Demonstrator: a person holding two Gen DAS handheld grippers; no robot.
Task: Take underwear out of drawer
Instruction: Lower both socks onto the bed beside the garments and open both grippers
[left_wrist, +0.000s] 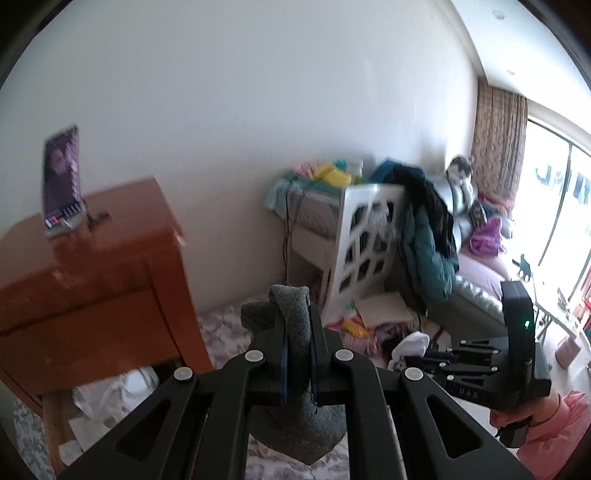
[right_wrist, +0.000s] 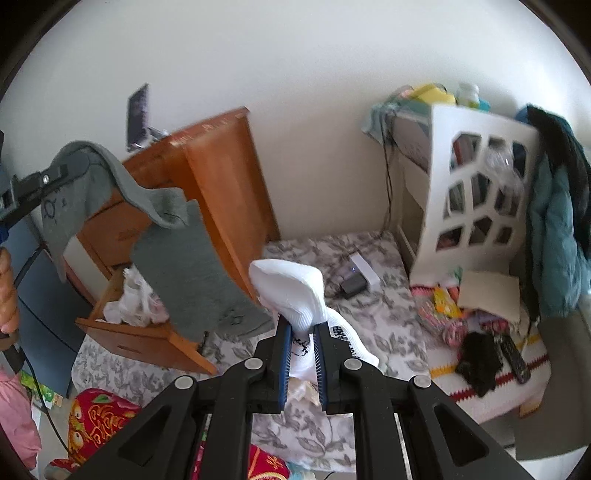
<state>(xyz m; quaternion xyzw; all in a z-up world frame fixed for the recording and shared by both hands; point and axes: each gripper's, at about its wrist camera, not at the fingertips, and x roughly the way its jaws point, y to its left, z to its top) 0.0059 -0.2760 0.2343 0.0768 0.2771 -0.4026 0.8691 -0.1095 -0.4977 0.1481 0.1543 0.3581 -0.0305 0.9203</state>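
The open drawer (right_wrist: 140, 332) holds crumpled white cloth (right_wrist: 133, 299). The left gripper (left_wrist: 295, 325) fingers clamp grey underwear (left_wrist: 291, 306). The right gripper (right_wrist: 301, 343) fingers clamp a white sock (right_wrist: 291, 291).

The open bottom drawer of the orange wooden nightstand (right_wrist: 147, 332) juts over the grey floral mattress (right_wrist: 369, 314). Bare mattress lies free between it and the white lattice-sided shelf (right_wrist: 476, 192). Toys and a black cloth (right_wrist: 478, 363) crowd the shelf's foot.

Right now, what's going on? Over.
Left gripper shut on grey garment. Right gripper shut on white garment. Drawer open, nothing blocking.
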